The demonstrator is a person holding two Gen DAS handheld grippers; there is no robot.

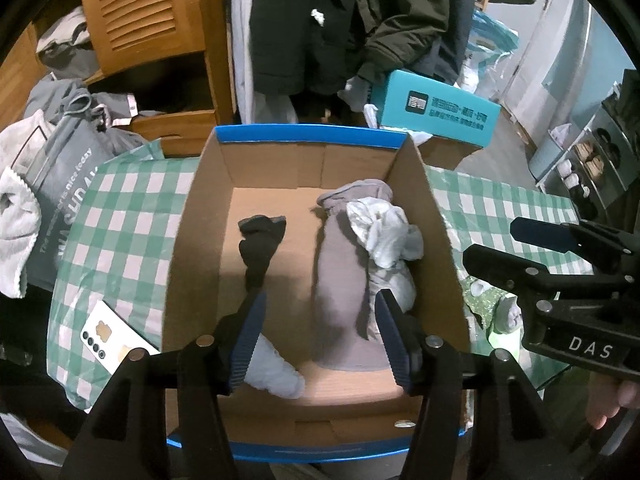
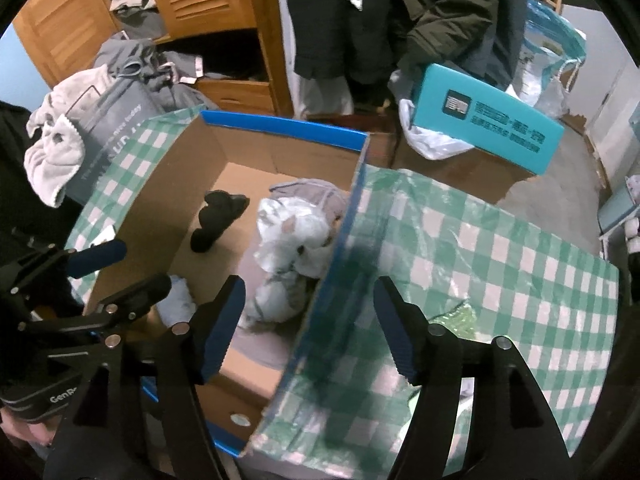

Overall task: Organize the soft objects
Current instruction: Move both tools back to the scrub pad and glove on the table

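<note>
Hovering with jaws apart and empty, the left gripper has the grey sock below it in the cardboard box; the right gripper, also apart, straddles the box wall, seemingly clear. Lift straight out.

Green-and-white checked cloth covers the table. White phone lies face-down on it, near left edge. Teal box w/ printed text sits behind the table, on top of a brown carton (white plastic bag wedged beside it). Wooden wardrobe w/ louvred door stands at back left, dark coats hanging next to it. Grey tote bag w/ lettering leans at left, whitish towel draped over it. Shoe rack far right.
</note>
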